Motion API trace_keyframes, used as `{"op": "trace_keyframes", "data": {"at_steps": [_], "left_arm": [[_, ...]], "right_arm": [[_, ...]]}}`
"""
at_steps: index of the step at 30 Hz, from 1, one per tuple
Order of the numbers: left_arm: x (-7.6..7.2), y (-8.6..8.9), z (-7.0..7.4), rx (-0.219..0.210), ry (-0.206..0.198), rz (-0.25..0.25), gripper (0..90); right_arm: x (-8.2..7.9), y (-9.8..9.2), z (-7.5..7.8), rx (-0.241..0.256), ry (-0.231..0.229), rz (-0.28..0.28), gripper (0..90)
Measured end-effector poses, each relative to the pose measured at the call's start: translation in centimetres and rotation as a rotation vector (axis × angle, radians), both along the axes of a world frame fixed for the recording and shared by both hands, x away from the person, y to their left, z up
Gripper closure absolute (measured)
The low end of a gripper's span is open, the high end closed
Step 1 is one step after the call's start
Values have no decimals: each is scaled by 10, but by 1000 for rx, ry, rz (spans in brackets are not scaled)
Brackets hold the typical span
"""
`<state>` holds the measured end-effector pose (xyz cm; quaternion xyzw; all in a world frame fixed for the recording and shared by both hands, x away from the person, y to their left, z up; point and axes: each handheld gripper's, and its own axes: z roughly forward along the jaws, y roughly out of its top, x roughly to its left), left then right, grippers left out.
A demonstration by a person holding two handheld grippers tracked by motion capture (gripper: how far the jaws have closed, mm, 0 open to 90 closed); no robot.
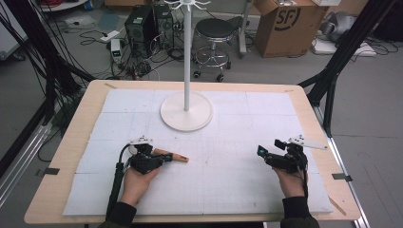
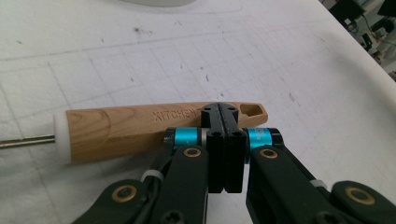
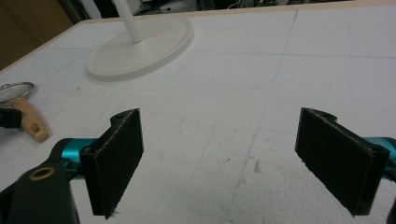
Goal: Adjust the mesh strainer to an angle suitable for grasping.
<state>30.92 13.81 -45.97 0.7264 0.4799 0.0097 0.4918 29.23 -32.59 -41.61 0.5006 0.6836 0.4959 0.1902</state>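
A small strainer with a light wooden handle [image 2: 130, 128] lies flat on the white foam mat, its handle [image 1: 175, 156] pointing right. A thin metal wire leaves the handle's white collar to the left. My left gripper [image 2: 223, 112] is shut, jaws pressed together, tips right at the near side of the handle by its hole end; nothing shows between them. In the high view the left gripper [image 1: 159, 156] sits at the mat's left front. My right gripper [image 3: 233, 158] is open and wide over bare mat, at the right front [image 1: 270, 148]. From there the handle [image 3: 32, 123] and mesh ring [image 3: 14, 88] lie far left.
A white rack stand with a round base [image 1: 186, 111] and tall pole [image 1: 187, 57] rises at the mat's far middle; its base [image 3: 140, 46] lies ahead of the right gripper. The wooden table rim [image 1: 71, 142] frames the mat. A stool, boxes and cables sit on the floor beyond.
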Motion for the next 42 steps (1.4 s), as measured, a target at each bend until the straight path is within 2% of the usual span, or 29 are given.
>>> {"op": "trace_keyframes", "data": {"at_steps": [9,13,22,25,28,33,36,38,42], "left_arm": [[11,-9,0,24,-14,28,898],[15,-14,1,42,-27,56,898],[26,-17,1,27,-43,104,897],[27,-16,1,10,-46,122,898],[26,-15,2,8,-47,113,898],[27,-9,3,-25,-47,110,898],[28,-7,3,-20,-47,121,898],[28,-2,4,2,-55,129,899],[29,11,7,2,-47,152,900]], "right_arm": [[0,0,0,3,3,-3,145],[0,-1,0,6,2,-2,146],[0,-2,1,15,0,-2,146],[0,-2,0,11,-2,0,146],[0,-2,0,11,3,2,146],[-1,-3,0,15,3,0,146],[0,-4,-1,17,7,-4,146],[0,-4,-1,18,6,-3,146],[0,-3,-2,12,6,1,146]]}}
